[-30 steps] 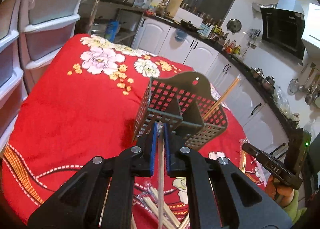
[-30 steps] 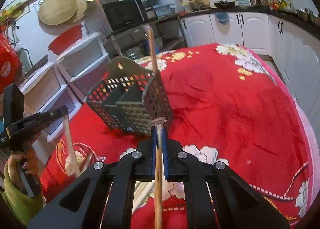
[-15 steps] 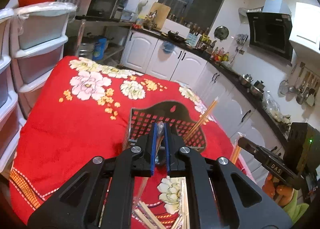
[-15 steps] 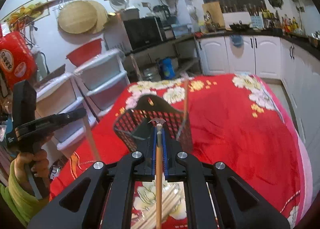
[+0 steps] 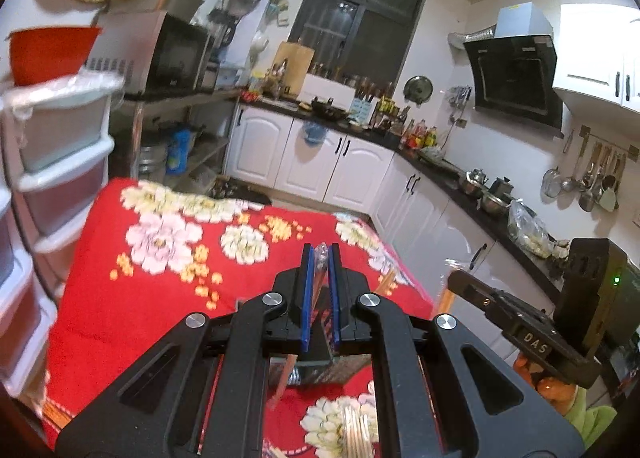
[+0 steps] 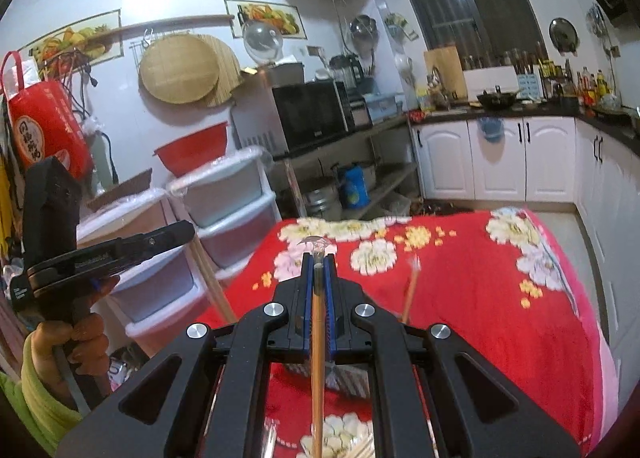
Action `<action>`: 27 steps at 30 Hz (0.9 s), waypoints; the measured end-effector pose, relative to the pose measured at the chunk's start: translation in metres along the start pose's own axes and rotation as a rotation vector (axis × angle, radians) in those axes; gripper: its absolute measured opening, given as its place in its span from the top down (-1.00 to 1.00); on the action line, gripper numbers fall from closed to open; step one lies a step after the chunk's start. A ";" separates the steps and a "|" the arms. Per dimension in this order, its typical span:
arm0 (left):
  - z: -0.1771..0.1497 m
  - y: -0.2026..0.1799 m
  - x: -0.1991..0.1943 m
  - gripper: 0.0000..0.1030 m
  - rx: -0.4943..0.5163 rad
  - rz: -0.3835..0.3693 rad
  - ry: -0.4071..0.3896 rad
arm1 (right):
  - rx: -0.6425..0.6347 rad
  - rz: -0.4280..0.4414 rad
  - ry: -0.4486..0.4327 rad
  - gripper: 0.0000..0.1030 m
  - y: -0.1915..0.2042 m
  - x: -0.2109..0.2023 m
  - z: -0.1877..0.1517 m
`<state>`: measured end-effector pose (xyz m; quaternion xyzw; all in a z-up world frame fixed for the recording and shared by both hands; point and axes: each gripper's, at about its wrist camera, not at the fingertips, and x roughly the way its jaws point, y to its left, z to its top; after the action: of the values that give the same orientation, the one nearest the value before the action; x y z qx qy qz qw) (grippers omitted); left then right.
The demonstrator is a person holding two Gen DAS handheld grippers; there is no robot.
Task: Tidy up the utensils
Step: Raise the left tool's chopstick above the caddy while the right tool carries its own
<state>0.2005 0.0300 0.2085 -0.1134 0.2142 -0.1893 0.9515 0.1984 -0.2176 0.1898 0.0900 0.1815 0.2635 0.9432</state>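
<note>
My left gripper (image 5: 320, 258) is shut on a plastic-wrapped chopstick (image 5: 319, 290) that hangs down between its blue pads. My right gripper (image 6: 318, 262) is shut on a wooden chopstick (image 6: 317, 358) in clear wrap. Both are raised above the red flowered table (image 5: 120, 290). The dark mesh utensil basket (image 6: 352, 382) is mostly hidden under each gripper's fingers; it also shows in the left wrist view (image 5: 320, 370). One chopstick (image 6: 410, 290) stands in the basket. More wrapped chopsticks (image 5: 356, 434) lie on the cloth below. The right gripper shows in the left wrist view (image 5: 520, 334).
Stacked plastic drawers (image 6: 232, 218) stand at the table's left side. White kitchen cabinets (image 5: 320, 158) and a dark counter run behind and to the right. A microwave (image 6: 312, 118) sits on a shelf beyond the table.
Both grippers have risen and tilted up, each still holding its chopstick. The basket has dropped from mid-frame to beneath the fingers.
</note>
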 end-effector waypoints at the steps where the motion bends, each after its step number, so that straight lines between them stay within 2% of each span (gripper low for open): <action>1: 0.005 -0.002 0.001 0.95 0.006 -0.002 -0.008 | -0.001 0.000 -0.008 0.89 0.001 0.001 0.004; 14: 0.041 -0.004 0.012 0.95 0.013 -0.007 -0.066 | -0.015 -0.055 -0.121 0.89 -0.002 0.018 0.039; 20: 0.040 0.004 0.027 0.95 -0.004 0.003 -0.065 | -0.025 -0.120 -0.171 0.89 -0.012 0.028 0.045; 27: 0.025 0.023 0.050 0.95 -0.050 0.018 -0.028 | -0.019 -0.181 -0.172 0.89 -0.026 0.047 0.030</action>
<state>0.2610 0.0336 0.2057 -0.1380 0.2068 -0.1736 0.9529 0.2599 -0.2170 0.1968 0.0867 0.1046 0.1704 0.9760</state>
